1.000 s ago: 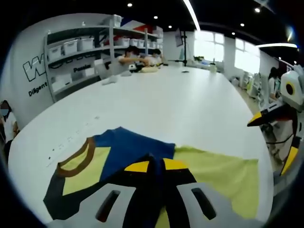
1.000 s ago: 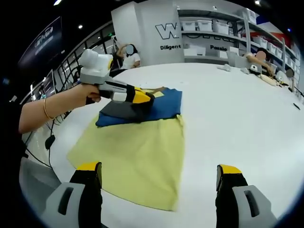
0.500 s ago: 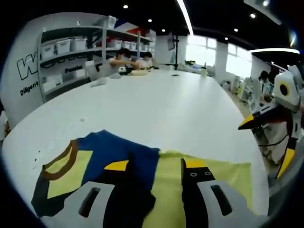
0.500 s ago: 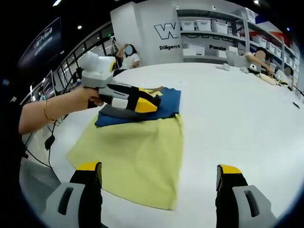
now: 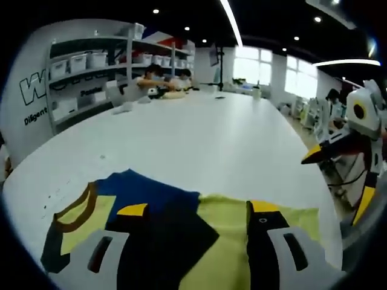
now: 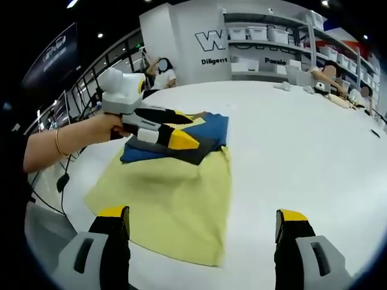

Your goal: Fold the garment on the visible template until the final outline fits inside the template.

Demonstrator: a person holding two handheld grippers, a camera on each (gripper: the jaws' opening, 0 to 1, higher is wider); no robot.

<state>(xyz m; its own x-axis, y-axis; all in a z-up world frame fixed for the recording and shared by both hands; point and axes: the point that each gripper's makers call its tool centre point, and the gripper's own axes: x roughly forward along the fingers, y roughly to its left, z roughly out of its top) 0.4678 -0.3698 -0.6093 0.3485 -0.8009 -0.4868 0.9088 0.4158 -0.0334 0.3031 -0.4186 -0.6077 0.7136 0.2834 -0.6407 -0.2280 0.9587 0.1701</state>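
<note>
Our left gripper, jaws released, hovers over the garment on the template; right gripper open, waiting clear.

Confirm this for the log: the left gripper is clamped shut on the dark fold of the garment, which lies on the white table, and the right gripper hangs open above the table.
One thing is wrong: the left gripper is open, not clamped shut. The left gripper view shows its jaws standing apart over the dark fold of the garment, and the right gripper view agrees. The rest holds: the garment lies on the white table and the right gripper hangs open above it.
</note>
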